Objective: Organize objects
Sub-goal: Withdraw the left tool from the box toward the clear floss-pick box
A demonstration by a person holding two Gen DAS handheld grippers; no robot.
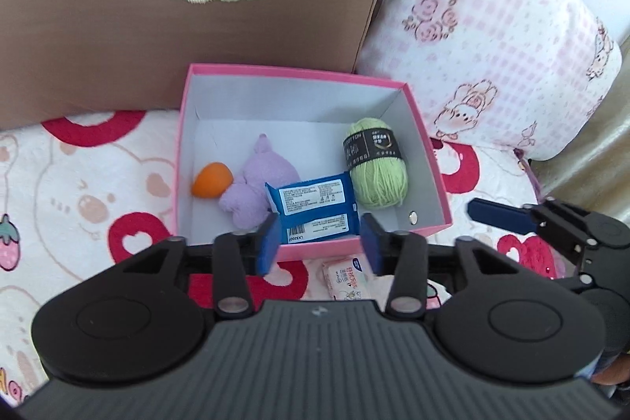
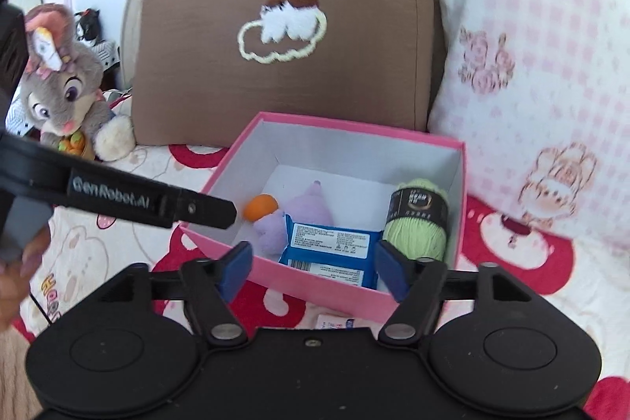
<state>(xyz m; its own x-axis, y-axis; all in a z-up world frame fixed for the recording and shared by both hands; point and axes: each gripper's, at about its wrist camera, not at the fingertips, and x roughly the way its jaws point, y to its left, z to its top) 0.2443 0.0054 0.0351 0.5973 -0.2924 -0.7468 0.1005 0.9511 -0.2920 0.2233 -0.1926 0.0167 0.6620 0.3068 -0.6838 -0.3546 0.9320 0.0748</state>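
Pink box [image 1: 429,160] holding blue wipes pack [image 1: 315,207], green yarn [image 1: 378,172], both my grippers, left [image 1: 319,243] and right [image 2: 313,268], jaws apart, empty.

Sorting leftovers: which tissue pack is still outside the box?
The small pink tissue pack, lying on the blanket in front of the pink box; the blue pack is inside.

The left tongs [image 1: 319,243] are matte black with ribbed housing, two round discs, silver pivot screws and dark blue pads. The right tongs [image 2: 313,268] match them. One black finger of the left tongs bears white "GenRobot.AI" lettering.
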